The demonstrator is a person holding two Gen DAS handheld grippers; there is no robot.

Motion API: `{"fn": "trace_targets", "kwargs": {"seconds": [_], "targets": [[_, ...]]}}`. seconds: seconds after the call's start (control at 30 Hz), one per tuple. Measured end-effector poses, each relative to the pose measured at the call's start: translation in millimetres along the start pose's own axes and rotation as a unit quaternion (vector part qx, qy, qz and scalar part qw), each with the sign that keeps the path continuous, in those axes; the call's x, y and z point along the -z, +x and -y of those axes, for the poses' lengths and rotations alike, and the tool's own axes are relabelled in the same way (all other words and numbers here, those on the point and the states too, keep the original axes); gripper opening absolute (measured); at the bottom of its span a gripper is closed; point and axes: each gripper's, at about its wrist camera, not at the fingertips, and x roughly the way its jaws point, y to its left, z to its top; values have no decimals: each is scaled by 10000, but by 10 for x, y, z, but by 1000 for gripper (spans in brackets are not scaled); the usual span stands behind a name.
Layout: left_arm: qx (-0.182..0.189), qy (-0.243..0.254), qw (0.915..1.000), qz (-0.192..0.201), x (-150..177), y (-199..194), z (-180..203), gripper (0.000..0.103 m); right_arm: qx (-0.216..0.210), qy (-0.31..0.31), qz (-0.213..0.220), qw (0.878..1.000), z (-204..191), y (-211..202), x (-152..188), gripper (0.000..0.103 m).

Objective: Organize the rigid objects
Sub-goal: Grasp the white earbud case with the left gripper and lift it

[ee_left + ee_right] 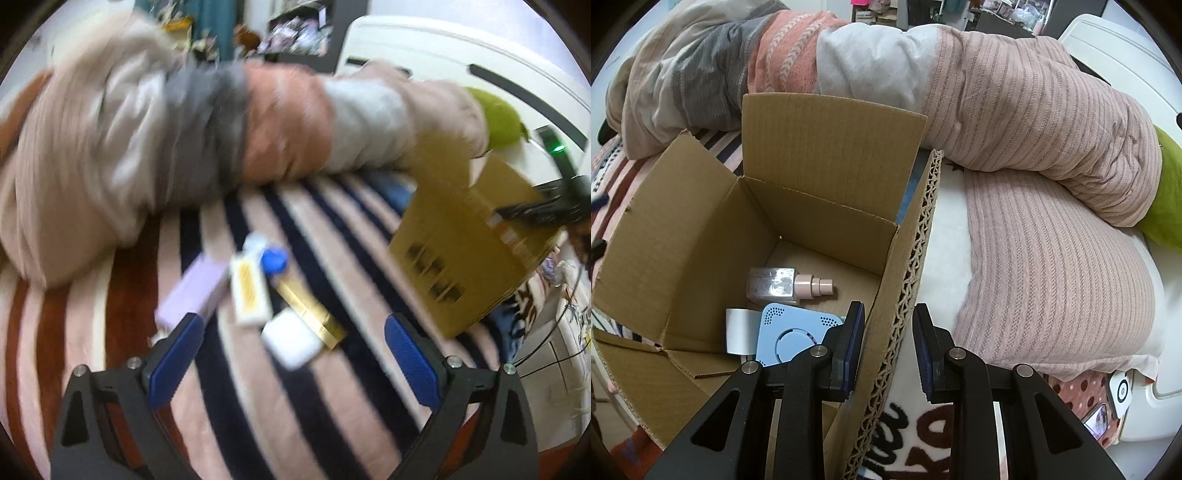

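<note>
Striped bedding (258, 387) in pink, navy and rust lay under both grippers, with a rumpled quilt (1015, 110) heaped along the far side. In the right wrist view the right gripper (888, 347) straddled the near flap of an open cardboard box (701, 236): one finger sat inside the box and the other outside, the corrugated flap edge running up between them. A gap showed on the outer side, so whether the flap was truly pinched or merely bracketed could not be told. Just beyond the inner finger lay a pale blue perforated gadget (790, 332), a white item (738, 330) beside it, and farther ahead a clear bottle with a pink pump top (786, 286) on its side. The left gripper (293, 354) hovered with its fingers spread wide and empty. Ahead of and between them, on the bedding, sat a small white case (291, 341), touching a gold tube (310, 310); a white packet with yellow print (250, 295), a blue-capped item (274, 258) and a lilac box (195, 291) lay nearer the left finger. That view was blurred, so details were uncertain. The step appeared to be steadying the box while the left picked the next loose item; the white case, nearest, seemed the sensible target, taken across its narrow sides without nudging the gold tube.
</note>
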Motion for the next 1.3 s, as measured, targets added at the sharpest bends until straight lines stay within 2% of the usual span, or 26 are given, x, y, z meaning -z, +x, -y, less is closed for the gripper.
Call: {"fn": "trace_targets", "kwargs": {"seconds": [0.13,0.3,0.33,0.37,0.4,0.5,0.67,0.8,0.97,1.13,1.3], "targets": [[126,-318,9989,-331,257,325,-106,97,-12,11,3,10000,7,6,4,21],[180,-581,9973,-420,339,617,-78,96,-20,12,8,10000,13,3,11,21],[26,-620,9973,-403,333,682,-74,93,-23,14,8,10000,12,3,12,21],[-151,-623,9971,-421,314,733,-66,84,-28,15,10,10000,13,3,14,21],[-283,-657,9965,-430,306,780,-71,82,-33,19,14,10000,15,4,15,21],[-326,-824,9955,-323,253,801,-97,75,-44,16,20,10000,14,0,22,21],[-134,-752,9964,-378,210,880,49,72,-58,22,24,10000,23,0,24,21],[-310,-437,9981,-315,255,909,227,70,-73,27,29,10000,29,-4,32,21],[-90,-663,9974,-277,295,832,47,67,-67,23,37,10000,30,-5,35,21],[78,-380,9986,-353,367,745,-12,67,-68,22,32,10000,28,-4,33,21],[-259,30,9986,-454,462,749,58,66,-67,24,33,10000,28,-5,34,21]]}}
